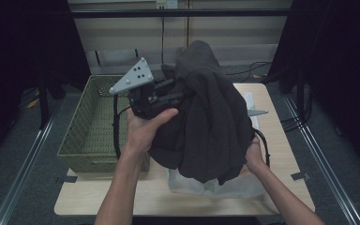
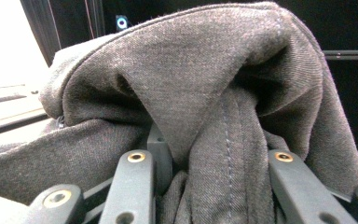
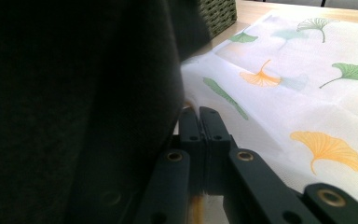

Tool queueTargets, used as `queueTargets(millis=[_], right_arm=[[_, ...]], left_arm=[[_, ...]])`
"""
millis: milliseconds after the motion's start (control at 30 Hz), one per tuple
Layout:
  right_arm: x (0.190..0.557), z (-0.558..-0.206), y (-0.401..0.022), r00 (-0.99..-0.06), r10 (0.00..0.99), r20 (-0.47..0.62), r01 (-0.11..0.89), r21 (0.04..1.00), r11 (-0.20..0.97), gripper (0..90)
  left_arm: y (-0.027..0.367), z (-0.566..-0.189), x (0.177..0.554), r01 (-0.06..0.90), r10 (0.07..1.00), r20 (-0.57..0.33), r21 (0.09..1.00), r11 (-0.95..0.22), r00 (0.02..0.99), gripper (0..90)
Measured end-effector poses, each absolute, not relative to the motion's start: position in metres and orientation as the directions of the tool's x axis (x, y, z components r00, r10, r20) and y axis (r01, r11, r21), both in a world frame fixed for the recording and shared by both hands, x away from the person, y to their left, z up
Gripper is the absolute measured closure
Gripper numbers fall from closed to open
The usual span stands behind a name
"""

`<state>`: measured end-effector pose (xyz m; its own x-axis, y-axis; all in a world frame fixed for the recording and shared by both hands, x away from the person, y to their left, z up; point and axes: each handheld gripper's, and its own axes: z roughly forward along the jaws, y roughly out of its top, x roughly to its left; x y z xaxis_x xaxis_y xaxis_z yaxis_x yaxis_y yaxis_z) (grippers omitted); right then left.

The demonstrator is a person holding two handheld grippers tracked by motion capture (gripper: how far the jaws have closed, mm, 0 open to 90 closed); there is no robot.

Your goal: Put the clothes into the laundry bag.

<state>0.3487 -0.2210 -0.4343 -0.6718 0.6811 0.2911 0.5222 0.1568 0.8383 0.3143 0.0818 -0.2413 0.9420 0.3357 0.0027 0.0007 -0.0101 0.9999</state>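
Observation:
A dark grey garment (image 1: 211, 117) hangs bunched above the table, held up at its left side. My left gripper (image 1: 171, 93) reaches into it from the left. In the left gripper view the fabric (image 2: 191, 93) is gathered between the jaws, and the left gripper (image 2: 209, 163) is shut on it. Under the garment's right side, my right gripper (image 3: 200, 114) has its jaws pressed together, tips at the edge of the dark garment (image 3: 74, 93) and a white cloth (image 3: 284, 102) printed with green and orange leaves. Whether those jaws pinch any fabric I cannot tell.
A green woven basket (image 1: 91, 126) stands on the left part of the wooden table (image 1: 281, 140). The white printed cloth (image 1: 229, 187) lies on the table under the garment, near the front edge. Dark curtains and metal rails flank the table.

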Motion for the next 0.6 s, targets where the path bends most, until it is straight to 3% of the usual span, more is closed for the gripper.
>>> queueTargets(millis=[167, 400, 600], right_arm=[[0.349, -0.435, -0.22, -0.672, 0.68, 0.292, 0.526, 0.836, 0.16, 89.4], [0.349, -0.441, -0.216, -0.672, 0.68, 0.294, 0.539, 0.824, 0.176, 89.4], [0.349, -0.442, -0.216, -0.672, 0.677, 0.3, 0.545, 0.82, 0.177, 89.4]], left_arm=[[0.079, -0.262, 0.313, 0.022, 0.33, -0.016, 1.0, -0.013, 0.944, 66.2], [0.073, -0.295, 0.302, -0.016, 0.332, 0.034, 0.998, -0.057, 0.943, 65.7], [0.069, -0.33, 0.298, 0.019, 0.323, 0.005, 0.997, -0.072, 0.946, 65.6]])
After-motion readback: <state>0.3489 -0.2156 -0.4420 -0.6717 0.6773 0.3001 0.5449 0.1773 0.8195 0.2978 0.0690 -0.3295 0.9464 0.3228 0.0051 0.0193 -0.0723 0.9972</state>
